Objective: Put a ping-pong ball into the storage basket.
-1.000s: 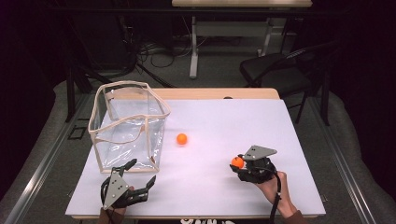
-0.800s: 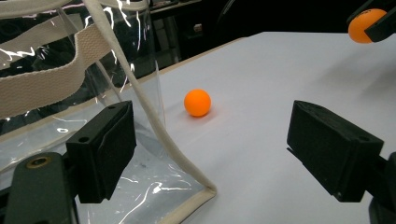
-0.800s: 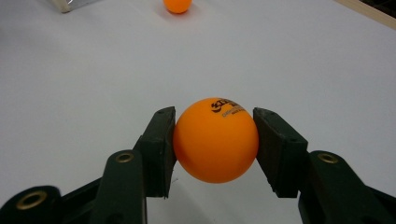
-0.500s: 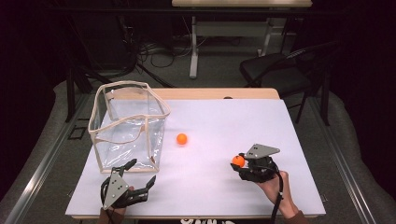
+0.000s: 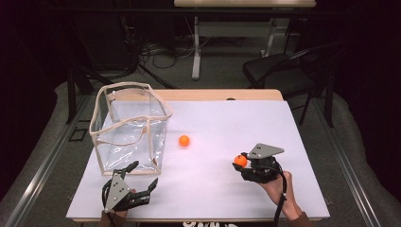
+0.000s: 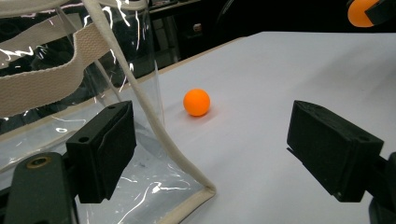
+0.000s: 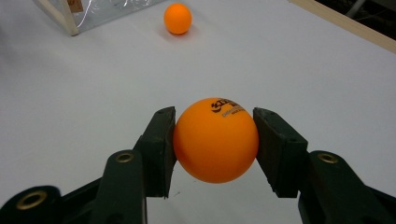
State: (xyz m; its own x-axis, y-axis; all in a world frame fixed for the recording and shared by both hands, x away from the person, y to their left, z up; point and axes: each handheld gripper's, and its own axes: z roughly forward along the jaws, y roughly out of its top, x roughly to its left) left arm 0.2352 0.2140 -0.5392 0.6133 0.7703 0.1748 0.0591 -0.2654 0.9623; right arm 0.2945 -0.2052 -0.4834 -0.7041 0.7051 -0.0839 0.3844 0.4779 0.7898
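High view: white table point(image 5: 213, 118), clear bag point(image 5: 130, 127) with beige trim standing upright at its left part, mouth open on top. Loose orange ball point(image 5: 184, 140) lies on the table just right of the bag, apart from it. Right gripper point(image 5: 242, 163) sits well right of the bag, near the front edge, held by a hand point(image 5: 279, 187); its jaws are clamped on a second orange ball, the held ball point(image 5: 240, 161). Left gripper point(image 5: 144, 177) is just in front of the bag's near wall, jaws spread wide with nothing between them, tips close to the bag's bottom corner.

Left gripper view: both black jaws stand far apart, released. The bag's near corner point(image 6: 196, 191) with its beige seam sits between them, closer to the left jaw; no pad touches it as far as visible. The loose ball point(image 6: 196, 102) lies beyond the bag corner on the table. The held ball point(image 6: 362, 11) shows at the top right corner, well away from the bag.

Right gripper view: jaws pressed on both sides of the held ball point(image 7: 215, 140), black print on its top. The loose ball point(image 7: 177, 18) lies farther off, just beside the bag's corner point(image 7: 70, 18) at top left.
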